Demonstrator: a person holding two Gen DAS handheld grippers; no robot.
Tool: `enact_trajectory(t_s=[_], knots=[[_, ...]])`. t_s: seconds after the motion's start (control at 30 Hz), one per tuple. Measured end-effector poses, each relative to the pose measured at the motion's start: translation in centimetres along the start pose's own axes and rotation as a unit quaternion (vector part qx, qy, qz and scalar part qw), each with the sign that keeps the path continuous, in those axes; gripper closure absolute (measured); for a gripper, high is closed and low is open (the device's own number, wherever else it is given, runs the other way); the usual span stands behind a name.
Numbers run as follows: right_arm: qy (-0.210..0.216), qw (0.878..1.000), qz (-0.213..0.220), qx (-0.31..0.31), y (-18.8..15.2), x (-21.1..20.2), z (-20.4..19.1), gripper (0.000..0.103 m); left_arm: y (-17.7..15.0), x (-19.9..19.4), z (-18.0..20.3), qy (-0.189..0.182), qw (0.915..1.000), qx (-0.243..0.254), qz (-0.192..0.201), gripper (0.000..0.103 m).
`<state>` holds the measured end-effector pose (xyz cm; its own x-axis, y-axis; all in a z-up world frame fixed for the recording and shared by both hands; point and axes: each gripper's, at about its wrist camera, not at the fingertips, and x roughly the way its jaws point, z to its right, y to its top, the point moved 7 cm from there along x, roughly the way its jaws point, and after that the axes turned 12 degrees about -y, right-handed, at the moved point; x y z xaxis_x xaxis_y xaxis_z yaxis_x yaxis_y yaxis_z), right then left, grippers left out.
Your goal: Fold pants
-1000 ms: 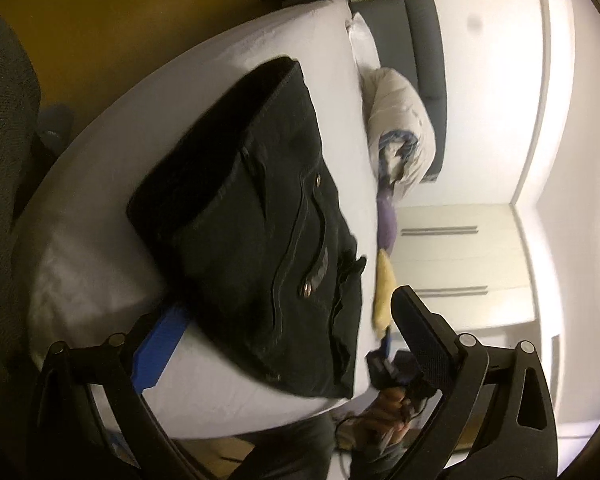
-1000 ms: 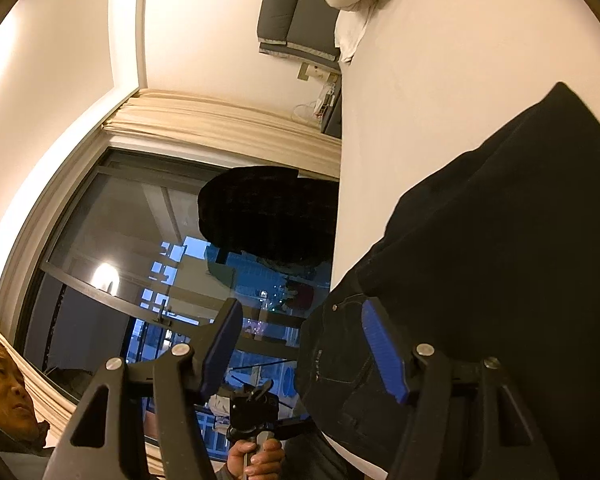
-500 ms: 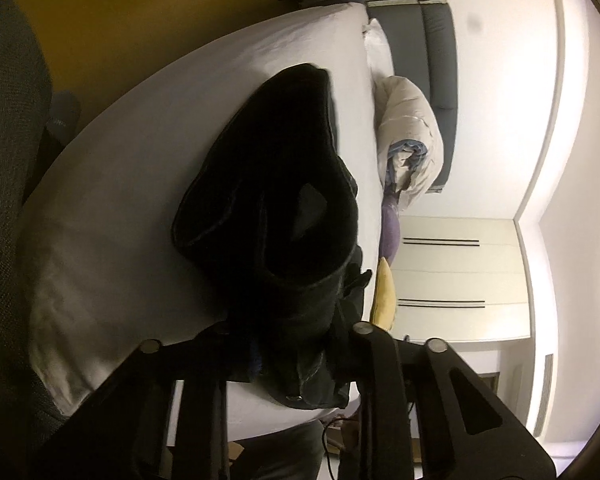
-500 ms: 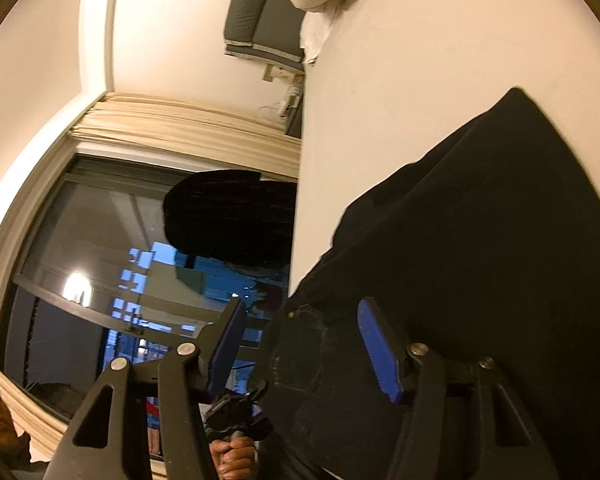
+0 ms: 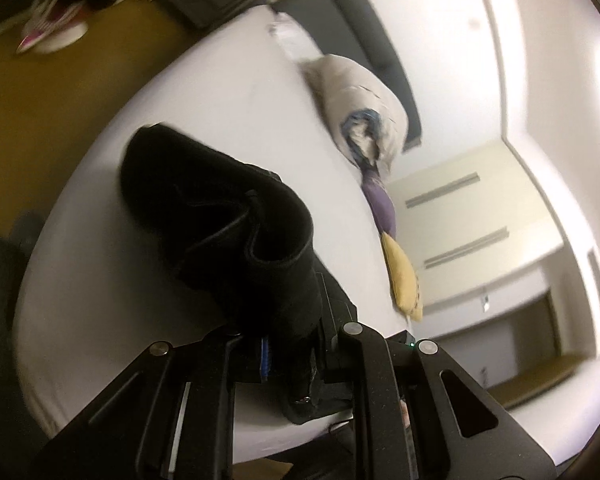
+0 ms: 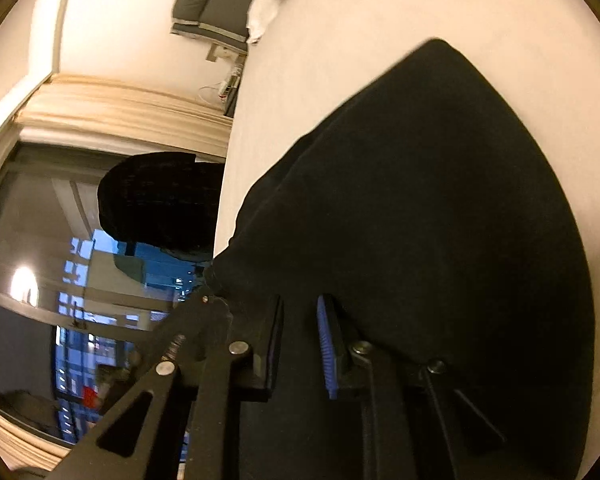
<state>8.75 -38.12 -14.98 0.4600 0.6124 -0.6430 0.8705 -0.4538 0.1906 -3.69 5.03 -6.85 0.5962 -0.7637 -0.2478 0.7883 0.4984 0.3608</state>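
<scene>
While the pants lie near the foot of the bed in the left wrist view, one end of them is raised off the sheet and bunched into a thick roll that runs down into the left tool. That tool's two sides are drawn in close on the dark cloth, a strip of blue pad just showing against it, so it is pinching the pants. Beyond them, a rolled quilt lies at the far side of the bed, with a purple cloth and a yellow one along the edge, well apart from the pants.

From the right wrist view, the pants fill most of the frame as a broad dark slope over the bed. The right tool has its pads brought near each other with black cloth between and over them; it looks pressed on the fabric, though dark on dark leaves the grip itself hard to read.

Judging by this, a fold is in progress rather than finished: the gripped end is lifted but not laid over. What remains is to carry it across, set it down flat and smooth the stack; any further fold cannot be told.
</scene>
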Motion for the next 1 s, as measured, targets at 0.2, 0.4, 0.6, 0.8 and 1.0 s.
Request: enact_trajectory(t_s=[0.2,0.4,0.6,0.8,1.0], knots=[[0.025,0.999,0.038,-0.013,0.7,-2.5,-2.5,0.021,-0.4,4.7,7.7,0.021,0.9890,0.137,-0.051,0.089],[0.041,0.998,0.024,-0.039,1.9,-6.6,-5.1,0.003,-6.0,13.7,15.0,0.024,0.9467,0.284,-0.150,0.089],[0.050,0.995,0.007,-0.082,2.3,-9.5,-7.1,0.004,-17.5,22.1,13.6,0.071,0.8781,0.380,-0.281,0.089],[0.022,0.996,-0.042,-0.080,0.0,-8.9,-5.5,0.004,-20.6,23.7,13.0,0.095,0.8466,0.424,-0.307,0.089],[-0.062,0.993,-0.079,-0.067,-1.0,-6.4,-2.9,0.014,-22.5,23.2,13.8,0.098,0.8171,0.474,-0.313,0.093]])
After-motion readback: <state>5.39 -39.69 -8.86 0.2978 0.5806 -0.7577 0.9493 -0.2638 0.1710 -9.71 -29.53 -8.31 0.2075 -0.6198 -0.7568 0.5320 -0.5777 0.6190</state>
